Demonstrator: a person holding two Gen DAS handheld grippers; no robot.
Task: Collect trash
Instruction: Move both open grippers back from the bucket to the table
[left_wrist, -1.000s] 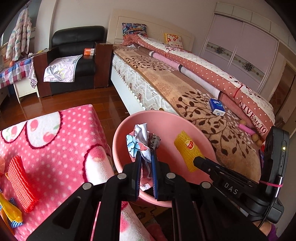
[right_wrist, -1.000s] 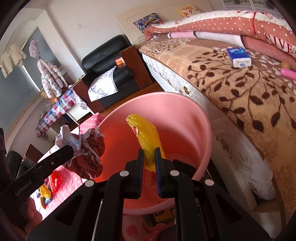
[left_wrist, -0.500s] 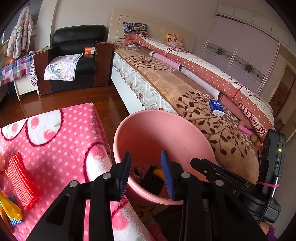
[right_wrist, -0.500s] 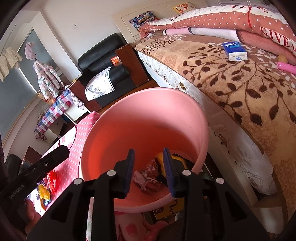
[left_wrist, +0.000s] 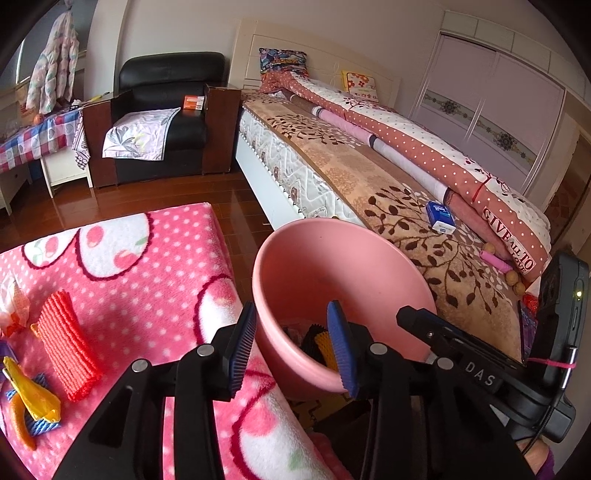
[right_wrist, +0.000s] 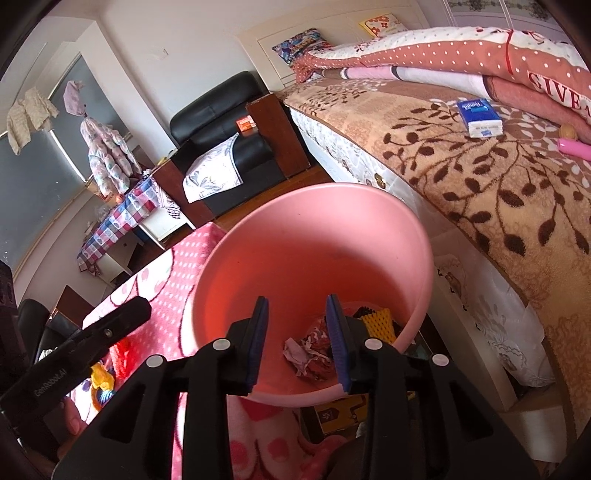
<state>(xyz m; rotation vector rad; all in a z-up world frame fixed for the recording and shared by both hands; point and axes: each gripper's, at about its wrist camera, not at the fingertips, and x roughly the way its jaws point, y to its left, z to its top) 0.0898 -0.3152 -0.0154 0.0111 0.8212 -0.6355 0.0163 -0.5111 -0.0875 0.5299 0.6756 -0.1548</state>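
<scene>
A pink bucket (left_wrist: 332, 258) stands between the pink blanket-covered table and the bed; it also shows in the right wrist view (right_wrist: 314, 229). Inside lie a crumpled wrapper (right_wrist: 306, 350) and a yellow foam net (right_wrist: 378, 321), the net also seen from the left (left_wrist: 323, 339). My left gripper (left_wrist: 291, 343) is open and empty over the bucket's near rim. My right gripper (right_wrist: 297, 339) is open and empty above the bucket. On the table lie a red foam net (left_wrist: 68, 354), a yellow wrapper (left_wrist: 33, 395) and a white-orange wrapper (left_wrist: 13, 306).
The pink dotted blanket (left_wrist: 140, 280) covers the table at left. A bed (left_wrist: 388, 192) with a blue tissue pack (left_wrist: 439, 218) is at right. A black armchair (left_wrist: 162, 110) stands behind across the wooden floor. A yellow box (right_wrist: 340, 413) lies under the bucket.
Both grippers opened: the left let go of the crumpled wrapper, the right the yellow foam net, and both pieces dropped into the bucket. The jaws have since opened wider.
</scene>
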